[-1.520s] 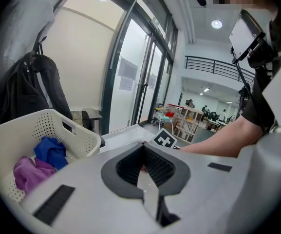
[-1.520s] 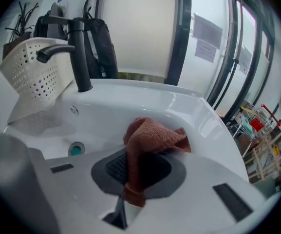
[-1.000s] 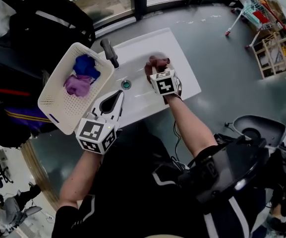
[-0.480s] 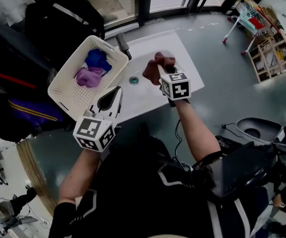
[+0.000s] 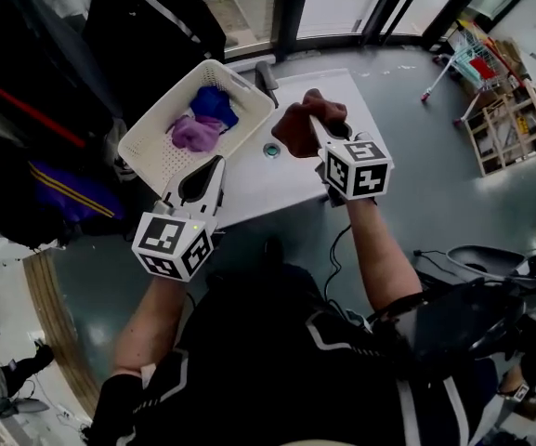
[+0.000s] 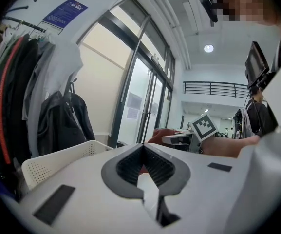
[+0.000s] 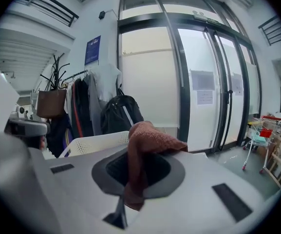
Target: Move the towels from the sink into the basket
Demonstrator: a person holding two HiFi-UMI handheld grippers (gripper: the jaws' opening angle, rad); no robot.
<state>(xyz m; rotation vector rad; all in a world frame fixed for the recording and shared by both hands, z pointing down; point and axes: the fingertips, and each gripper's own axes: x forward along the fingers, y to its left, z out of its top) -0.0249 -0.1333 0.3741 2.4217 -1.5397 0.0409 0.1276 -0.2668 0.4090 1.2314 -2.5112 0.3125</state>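
A brown towel (image 5: 303, 125) hangs bunched above the white sink (image 5: 346, 96), and my right gripper (image 5: 316, 124) is shut on it. In the right gripper view the brown towel (image 7: 145, 143) drapes over and between the jaws of the right gripper (image 7: 136, 147). The white basket (image 5: 156, 151) stands left of the sink and holds a blue towel (image 5: 215, 102) and a purple towel (image 5: 193, 133). My left gripper (image 5: 217, 163) is shut and empty, pointing at the basket's near corner. In the left gripper view the left gripper (image 6: 142, 146) has the basket (image 6: 52, 164) to its left.
A dark faucet (image 5: 267, 80) stands at the sink's back edge, and the drain (image 5: 271, 150) shows in the basin. Black bags and coats (image 5: 147, 26) hang left of the basket. Glass doors are behind; a small shopping cart (image 5: 472, 17) and wooden shelf (image 5: 509, 110) stand far right.
The right gripper has lifted the brown towel up out of the sink basin. The left gripper has stayed by the basket's near corner.
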